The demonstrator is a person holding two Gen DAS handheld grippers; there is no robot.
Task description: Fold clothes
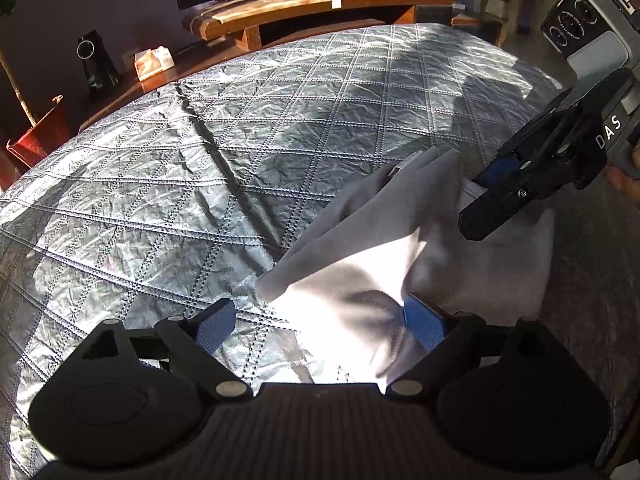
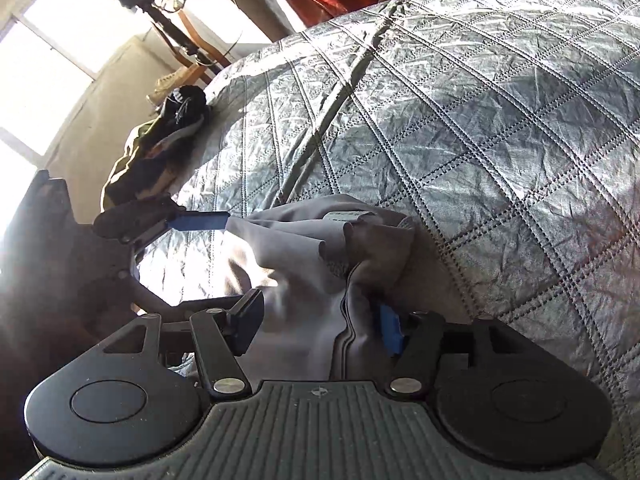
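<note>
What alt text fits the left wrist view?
A grey garment lies bunched on a quilted silver bedspread, between the open left gripper and the right gripper. A wooden TV bench stands behind.

Your left gripper stands with its jaws wide apart over the grey garment, which lies crumpled on the quilted silver bedspread; cloth touches the right pad only. Your right gripper reaches in from the upper right, its tips at the garment's far edge
</note>
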